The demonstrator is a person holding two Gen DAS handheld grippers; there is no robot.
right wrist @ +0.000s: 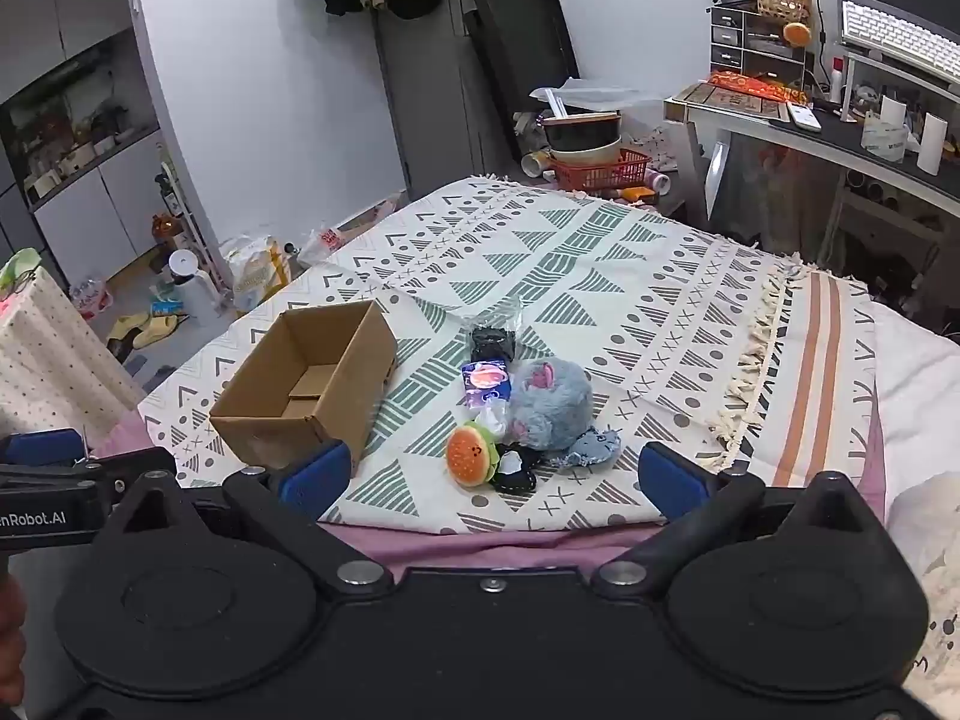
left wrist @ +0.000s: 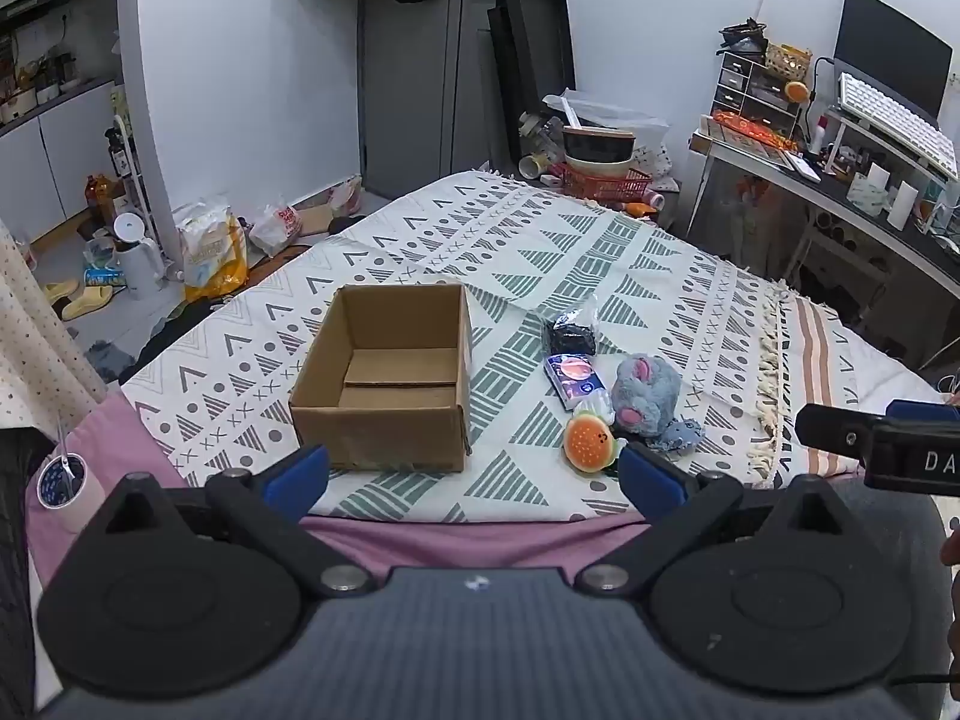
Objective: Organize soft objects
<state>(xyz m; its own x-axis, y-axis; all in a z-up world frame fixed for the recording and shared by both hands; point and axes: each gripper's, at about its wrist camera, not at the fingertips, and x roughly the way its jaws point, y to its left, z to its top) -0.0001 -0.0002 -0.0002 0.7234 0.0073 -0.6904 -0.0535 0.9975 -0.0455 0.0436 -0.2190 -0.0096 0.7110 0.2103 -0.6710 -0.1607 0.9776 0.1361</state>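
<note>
An open brown cardboard box [left wrist: 384, 378] [right wrist: 306, 387] stands empty on the patterned blanket. Right of it lies a cluster of soft things: a grey-blue plush mouse [left wrist: 648, 393] [right wrist: 549, 405], a burger-shaped plush [left wrist: 588, 441] [right wrist: 471, 455], a tissue pack [left wrist: 573, 381] [right wrist: 486, 383], a black bundle in clear plastic [left wrist: 570, 333] [right wrist: 493, 339], a small denim piece [right wrist: 594, 447] and a black-and-white item [right wrist: 513, 471]. My left gripper [left wrist: 474, 474] hovers open at the near blanket edge, holding nothing. My right gripper [right wrist: 495, 480] is open too, just short of the burger plush.
The blanket [left wrist: 540, 252] covers a bed with a pink sheet [left wrist: 450, 540] at its near edge. A roll of tape [left wrist: 66, 483] sits at the left. A cluttered desk [left wrist: 840, 180] stands at the right, with baskets and bowls [left wrist: 600, 168] beyond the bed.
</note>
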